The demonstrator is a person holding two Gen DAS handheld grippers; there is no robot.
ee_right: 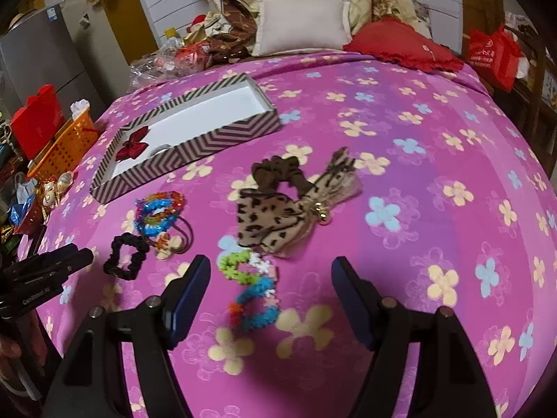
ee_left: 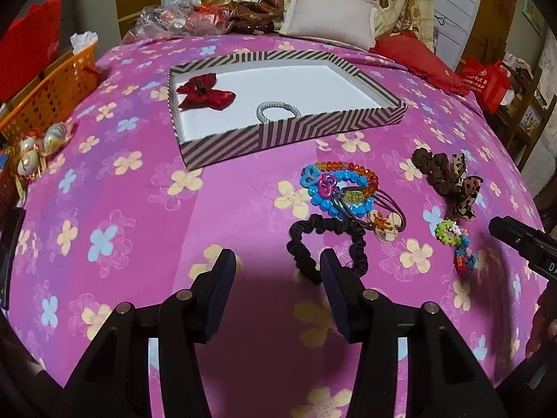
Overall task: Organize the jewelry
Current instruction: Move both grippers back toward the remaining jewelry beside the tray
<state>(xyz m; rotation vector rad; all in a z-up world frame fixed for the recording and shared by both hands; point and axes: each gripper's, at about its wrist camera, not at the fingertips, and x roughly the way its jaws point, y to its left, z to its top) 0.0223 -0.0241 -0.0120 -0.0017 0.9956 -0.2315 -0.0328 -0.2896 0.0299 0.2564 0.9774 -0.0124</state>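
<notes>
Jewelry is lying scattered on a bed covered with a pink flowered sheet (ee_left: 104, 181). Both tools are hanging released above it, gripping nothing. The left tool (ee_left: 276, 264) is hovering with its jaws apart just beside a black scrunchie (ee_left: 327, 240), whose loop is passing behind the right-hand finger; the pads are not pressing on it. The right tool (ee_right: 271, 275) is hovering with its jaws spread wide over a bright flower-bead bracelet (ee_right: 252, 289), which is lying on the sheet between the fingers, seemingly untouched and somewhat blurred.

Farther up the bed a striped tray (ee_left: 296, 129) with a white floor is holding a red bow (ee_left: 205, 90) at its left and a silver hair tie (ee_left: 276, 111) close to its near wall. Between the tray and the black scrunchie, a tangle of blue and orange beaded bracelets (ee_left: 334, 188) is resting together with thin hair ties. To its right a brown scrunchie with a leopard-print bow (ee_right: 278, 205) is lying. An orange basket (ee_left: 52, 90) is standing at the bed's left edge.
</notes>
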